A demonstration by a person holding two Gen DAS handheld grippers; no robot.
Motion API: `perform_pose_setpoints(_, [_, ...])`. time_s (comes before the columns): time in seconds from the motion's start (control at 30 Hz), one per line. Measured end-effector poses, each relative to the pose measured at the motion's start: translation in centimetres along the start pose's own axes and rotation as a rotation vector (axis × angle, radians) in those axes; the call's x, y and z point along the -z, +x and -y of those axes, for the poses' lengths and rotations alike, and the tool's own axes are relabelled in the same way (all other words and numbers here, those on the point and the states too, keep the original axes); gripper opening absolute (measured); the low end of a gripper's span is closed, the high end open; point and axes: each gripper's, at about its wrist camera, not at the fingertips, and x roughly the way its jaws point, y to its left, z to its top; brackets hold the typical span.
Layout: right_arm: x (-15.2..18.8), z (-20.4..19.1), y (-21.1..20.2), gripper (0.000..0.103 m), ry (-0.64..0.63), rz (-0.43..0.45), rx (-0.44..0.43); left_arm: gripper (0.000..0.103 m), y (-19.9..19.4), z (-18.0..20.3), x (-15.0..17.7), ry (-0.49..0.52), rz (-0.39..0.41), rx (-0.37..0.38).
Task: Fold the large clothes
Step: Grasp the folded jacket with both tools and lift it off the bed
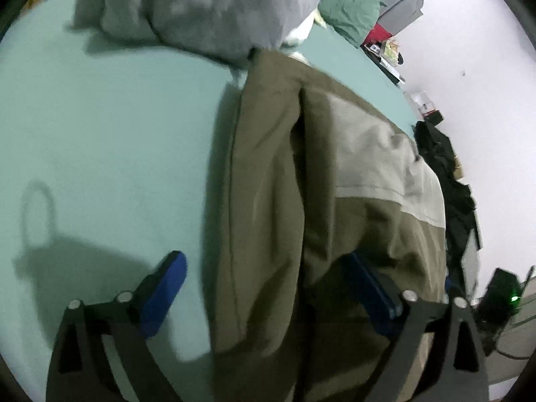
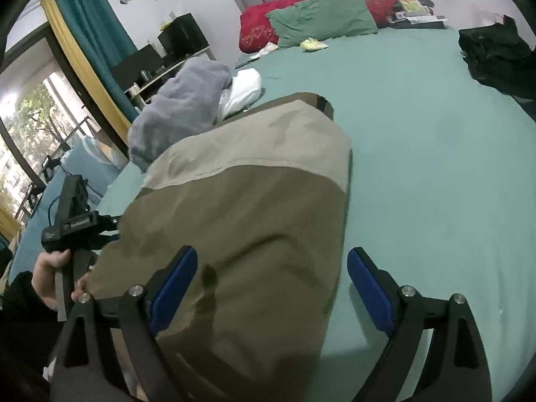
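Observation:
An olive and beige garment (image 2: pixel 248 207) lies partly folded on the green bed sheet (image 2: pixel 435 154). It also shows in the left wrist view (image 1: pixel 301 184), with a long fold down its middle. My left gripper (image 1: pixel 264 288) is open, its jaws wide apart over the garment's left edge; the right blue pad (image 1: pixel 368 288) is partly tucked under cloth. My right gripper (image 2: pixel 271 281) is open above the garment's near right edge, holding nothing. The left gripper and the hand holding it show at the left of the right wrist view (image 2: pixel 67 234).
A grey blanket (image 2: pixel 181 107) and white cloth (image 2: pixel 244 87) lie past the garment. A green pillow (image 2: pixel 325 16) and red pillow (image 2: pixel 258 26) sit at the headboard. A black clothes pile (image 2: pixel 499 53) lies at the bed's right edge. Window and curtain are at the left.

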Motion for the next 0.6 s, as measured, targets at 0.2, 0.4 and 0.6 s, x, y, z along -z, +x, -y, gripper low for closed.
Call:
perform_pose_setpoints(0.2, [-0.1, 2.6, 2.3, 0.091, 0.120, -0.038, -0.093, 0.103, 1.9, 0.8, -0.9, 0.021, -0.046, 0.179])
perform_pose_setpoints(0.4, [-0.1, 4.3, 4.2, 0.093, 0.228, -0.064, -0.198, 0.103, 3.1, 3.1, 0.3, 0.085, -0.074, 0.220])
perform_pose_setpoints(0.6, [0.0, 2.7, 5.9, 0.093, 0.186, -0.123, -0.277, 0.102, 5.0, 7.4, 1.5, 0.242, -0.110, 0.219])
